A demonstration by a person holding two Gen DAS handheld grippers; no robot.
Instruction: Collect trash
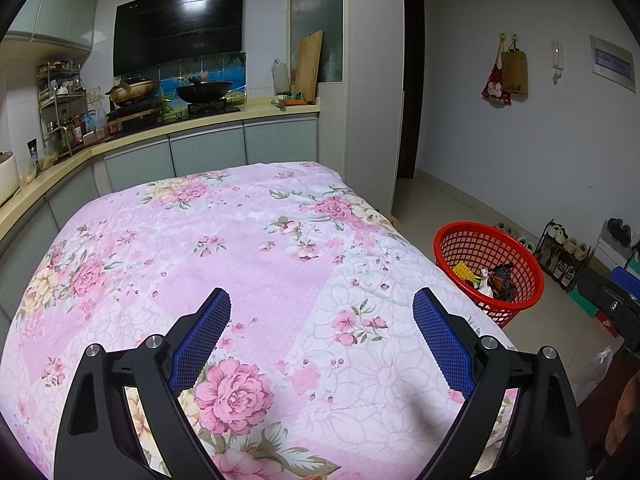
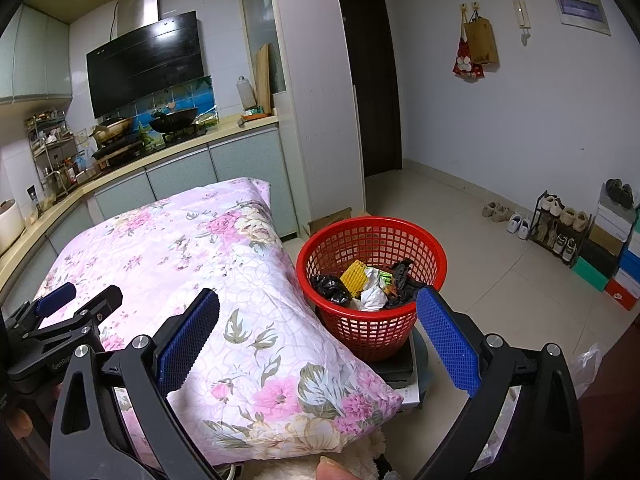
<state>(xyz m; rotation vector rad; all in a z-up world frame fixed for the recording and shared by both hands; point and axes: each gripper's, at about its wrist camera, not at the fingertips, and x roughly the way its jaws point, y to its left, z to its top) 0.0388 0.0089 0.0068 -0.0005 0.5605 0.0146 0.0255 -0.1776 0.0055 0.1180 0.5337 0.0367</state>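
Now two spread grippers — left (image 1: 322, 314), right (image 2: 318, 316) — one red basket (image 2: 372, 320)

Left tongs (image 1: 322, 310) and right tongs (image 2: 318, 310), both agape and empty.

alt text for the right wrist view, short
The right tool, open and empty, hangs over the edge of a pink floral quilt beside a red mesh basket holding crumpled trash. The left tool shows at far left, with a kitchen counter behind.
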